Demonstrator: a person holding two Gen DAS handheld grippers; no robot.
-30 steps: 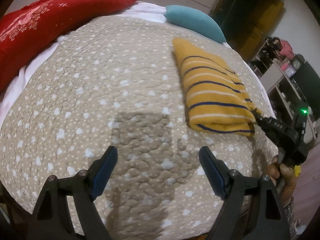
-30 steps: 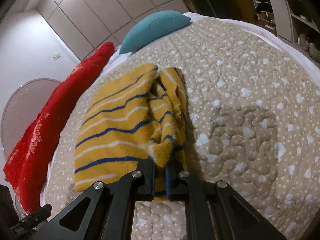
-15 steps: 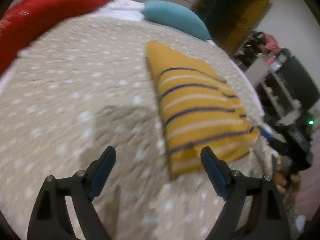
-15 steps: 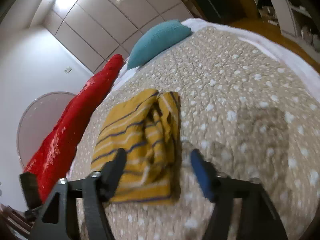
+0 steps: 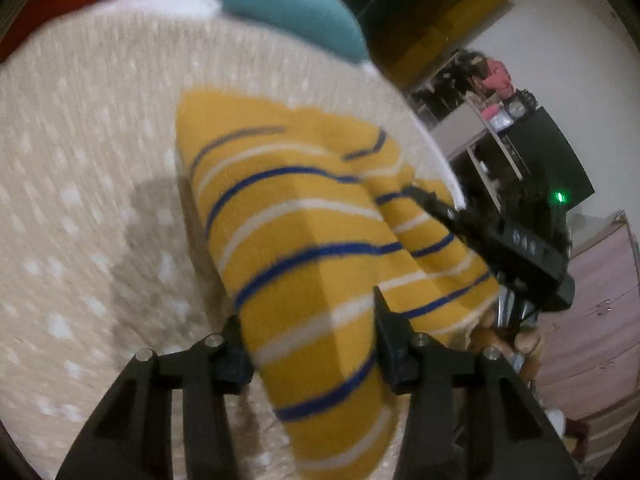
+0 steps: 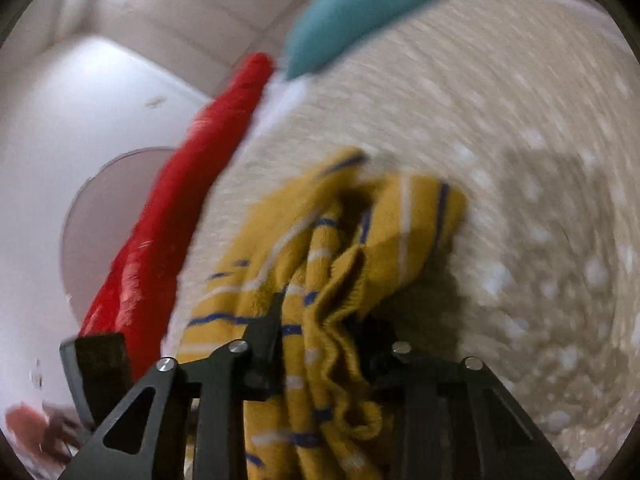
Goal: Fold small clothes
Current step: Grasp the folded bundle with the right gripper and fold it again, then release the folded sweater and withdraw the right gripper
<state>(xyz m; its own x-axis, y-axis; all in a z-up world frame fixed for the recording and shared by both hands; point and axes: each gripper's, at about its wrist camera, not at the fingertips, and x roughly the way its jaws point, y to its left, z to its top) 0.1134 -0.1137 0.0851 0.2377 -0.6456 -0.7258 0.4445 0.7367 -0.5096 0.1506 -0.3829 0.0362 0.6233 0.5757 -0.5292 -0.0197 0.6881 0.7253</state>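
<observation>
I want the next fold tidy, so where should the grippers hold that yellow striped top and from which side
Take the yellow striped top by its near edge, coming from the bed's near side. Left gripper straddles the flat folded end; right gripper straddles the bunched open layers.

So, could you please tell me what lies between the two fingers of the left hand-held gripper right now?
The near end of the yellow striped garment fills the gap of the left hand-held gripper, seen in the left wrist view; the picture is blurred.

A home bedroom: quilted dotted bedspread [image 5: 88, 184], teal pillow [image 5: 296, 8], red blanket [image 6: 168, 216], wardrobe doors [image 6: 224, 12].
</observation>
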